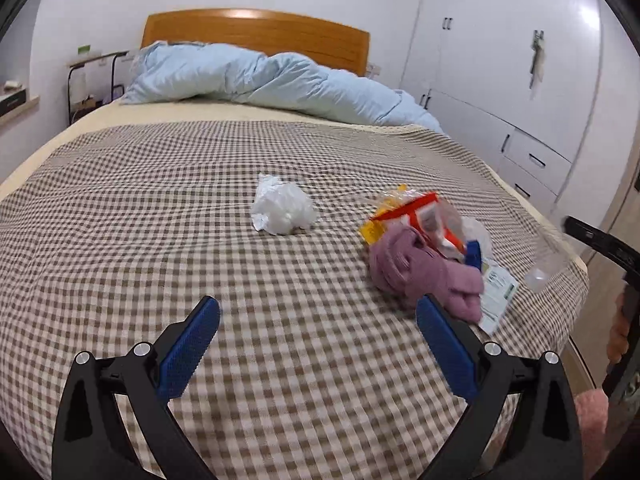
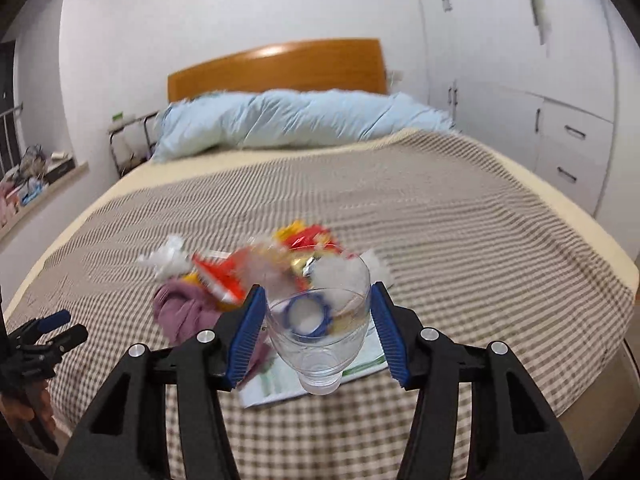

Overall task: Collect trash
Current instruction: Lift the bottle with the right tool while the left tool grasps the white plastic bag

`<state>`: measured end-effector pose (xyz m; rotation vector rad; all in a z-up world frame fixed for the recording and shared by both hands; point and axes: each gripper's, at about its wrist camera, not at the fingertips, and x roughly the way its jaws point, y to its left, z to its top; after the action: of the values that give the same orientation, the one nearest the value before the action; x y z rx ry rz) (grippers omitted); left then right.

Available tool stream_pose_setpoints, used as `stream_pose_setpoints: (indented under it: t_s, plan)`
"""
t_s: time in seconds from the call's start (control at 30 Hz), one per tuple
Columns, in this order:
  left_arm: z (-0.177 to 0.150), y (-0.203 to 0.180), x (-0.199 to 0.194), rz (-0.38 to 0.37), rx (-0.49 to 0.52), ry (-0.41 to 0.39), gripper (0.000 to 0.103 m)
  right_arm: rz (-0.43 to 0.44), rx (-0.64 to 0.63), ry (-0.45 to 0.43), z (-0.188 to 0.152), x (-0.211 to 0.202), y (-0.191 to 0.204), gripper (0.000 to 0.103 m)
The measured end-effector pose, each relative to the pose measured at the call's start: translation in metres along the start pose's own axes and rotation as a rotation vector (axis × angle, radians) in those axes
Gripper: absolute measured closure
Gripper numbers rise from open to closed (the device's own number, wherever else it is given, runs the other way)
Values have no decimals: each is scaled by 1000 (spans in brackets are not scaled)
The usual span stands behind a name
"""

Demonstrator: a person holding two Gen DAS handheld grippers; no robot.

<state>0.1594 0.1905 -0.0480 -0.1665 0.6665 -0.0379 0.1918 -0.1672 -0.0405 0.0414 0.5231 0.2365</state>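
Clear plastic bottle [image 2: 320, 328], lower centre of the right wrist view, clamped between the blue pads [image 2: 250, 336] of the right tongs [image 2: 318, 334], neck toward the camera, blue cap visible through the wall; in the left wrist view the same bottle [image 1: 548, 264] at the right edge, blurred. Behind the bottle, a heap of trash on the checked blanket [image 2: 460, 220]: red and yellow wrappers [image 2: 304, 244], a crumpled white tissue [image 2: 168, 258] to their left, a printed paper sheet [image 2: 280, 384] beneath. Beside the wrappers, a mauve cloth [image 1: 416, 272], touching the heap. Separate white crumpled wad [image 1: 282, 210] at centre of the left wrist view, apart from the heap. Left tongs [image 1: 318, 344] at lower centre of that view, spread wide with nothing between the pads, above the blanket. Farther back, a pale blue quilt [image 1: 256, 76] bunched along the wooden headboard [image 1: 256, 30], upper centre. White wardrobe [image 1: 500, 60] at the upper right.
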Motion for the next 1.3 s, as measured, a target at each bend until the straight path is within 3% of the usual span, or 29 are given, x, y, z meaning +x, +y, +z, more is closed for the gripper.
stream_pose_setpoints:
  t_s: [0.3,0.43,0.77,0.9,0.93,1.03,1.17,1.3]
  plan:
    - [43,1,57,93,43,66,8,-108,52,-166,2,-10,-46,50]
    - [60,-10,84,126,88,77,16,-133,76,-213,-1,-6,-61,50]
    - [82,-12,156,191,56,163,29,-146,147,-179,-14,23,-98,50]
    - [82,-14,173,203,44,187,43,-154,159,-182,-15,24,-104,50]
    - [81,-15,175,202,40,192,57,-156,163,-184,-14,24,-106,50]
    - [80,-18,183,197,36,209,74,-146,182,-196,-13,20,-110,50]
    - [81,-21,177,177,32,181,77,-137,180,-207,-13,15,-107,50]
    - [82,-21,163,205,44,152,80,-121,182,-201,-15,16,-105,50]
